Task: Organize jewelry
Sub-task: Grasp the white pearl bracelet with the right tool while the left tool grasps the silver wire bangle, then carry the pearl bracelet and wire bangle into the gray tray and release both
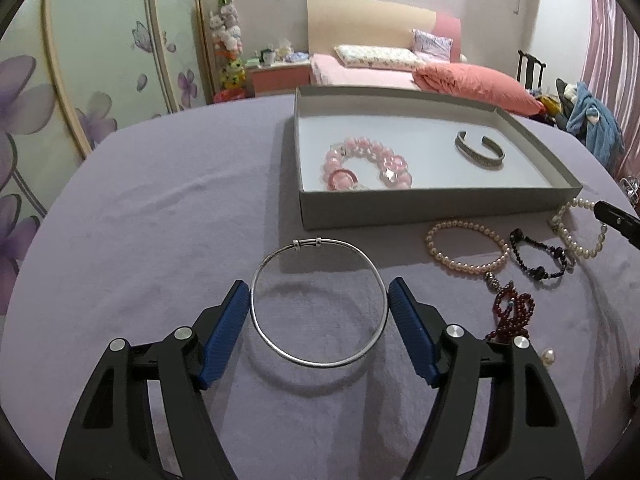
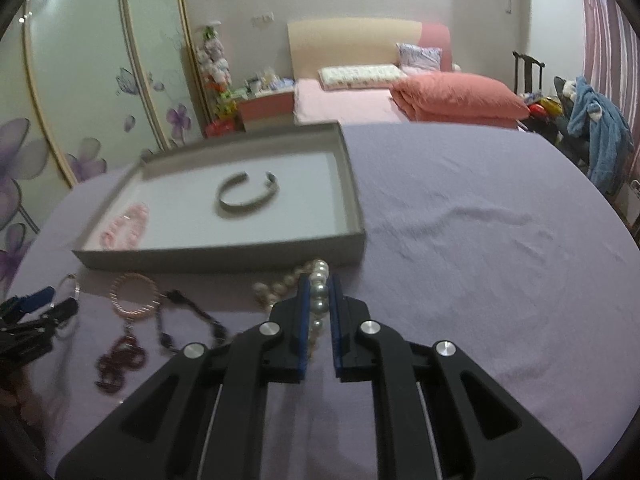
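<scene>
lilac cloth (image 1: pixel 160 200): pink beads (image 1: pixel 366 162) and cuff (image 1: pixel 480 150) already boxed (image 1: pixel 400 204). left claw (image 1: pixel 319 300) clasps the silver bangle (image 1: pixel 319 302); right claw (image 2: pixel 319 292) pinches a pearl strand (image 2: pixel 320 292), seemingly lifting. three bracelets beside them remain.

Pink beads (image 1: pixel 368 160) in grey tray (image 1: pixel 400 208) — lilac cloth (image 1: pixel 160 200), blue-padded tongs (image 1: pixel 319 292).

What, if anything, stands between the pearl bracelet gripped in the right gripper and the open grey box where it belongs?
Only the box's own near wall. The right gripper is shut on the pearl bracelet just in front of that wall, so it must clear the rim. Inside, the silver cuff and pink bead bracelets leave bare floor.
</scene>
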